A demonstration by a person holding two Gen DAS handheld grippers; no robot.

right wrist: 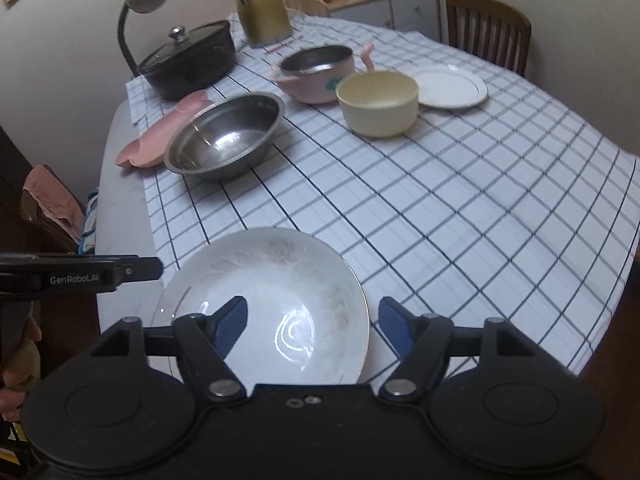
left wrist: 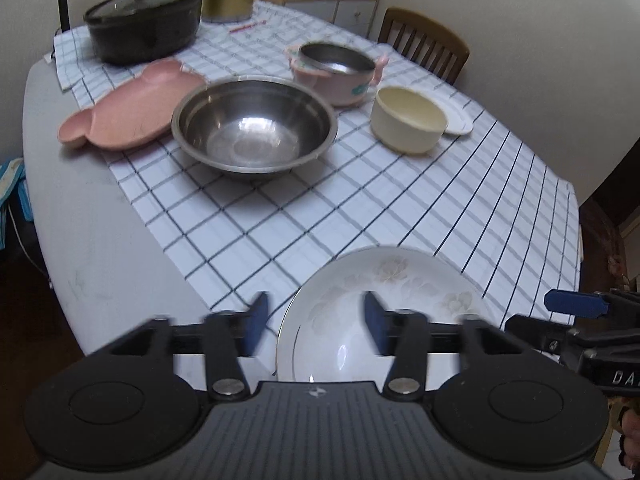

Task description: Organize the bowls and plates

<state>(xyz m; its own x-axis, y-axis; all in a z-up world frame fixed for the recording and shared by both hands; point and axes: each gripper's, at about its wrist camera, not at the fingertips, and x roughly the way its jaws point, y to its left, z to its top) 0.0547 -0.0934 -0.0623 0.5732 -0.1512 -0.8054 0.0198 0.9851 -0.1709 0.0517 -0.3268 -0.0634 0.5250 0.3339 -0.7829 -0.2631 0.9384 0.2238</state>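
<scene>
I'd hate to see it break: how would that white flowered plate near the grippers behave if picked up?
The white flowered plate looks like glazed china: probably stiff, brittle and fairly heavy. Its glossy glare suggests a slippery rim. Being shallow and round, it should sit stable, not roll.

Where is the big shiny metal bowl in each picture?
Left wrist view: the metal bowl sits upper middle, in front of the pink bear plate.
Right wrist view: the metal bowl sits left of middle, beside the same plate.
Shared landmark: the cream bowl, to its right in both.
</scene>
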